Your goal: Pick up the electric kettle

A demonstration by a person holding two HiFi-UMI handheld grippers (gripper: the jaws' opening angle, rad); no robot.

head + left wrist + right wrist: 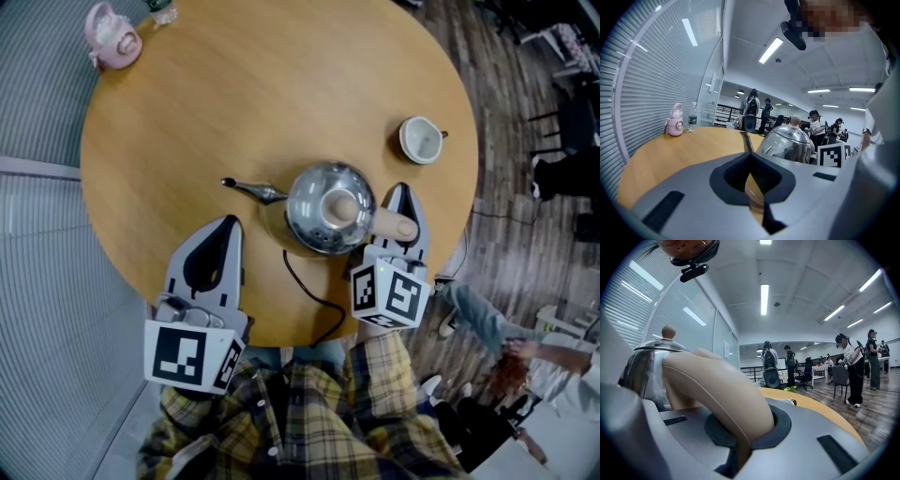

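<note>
The right gripper [402, 195] clamps the handle [717, 390] of the electric kettle [323, 208]; the left gripper [225, 225] is closed, empty; the cord [314, 292] could snag and tilt it.

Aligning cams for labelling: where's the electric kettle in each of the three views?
Head view: electric kettle sits low, centre-right.
Left gripper view: right of centre, mid-height.
Right gripper view: steel body at far left, its beige handle filling the centre.
Shared landmark: the kettle's round lid knob, visible in all three.
</note>
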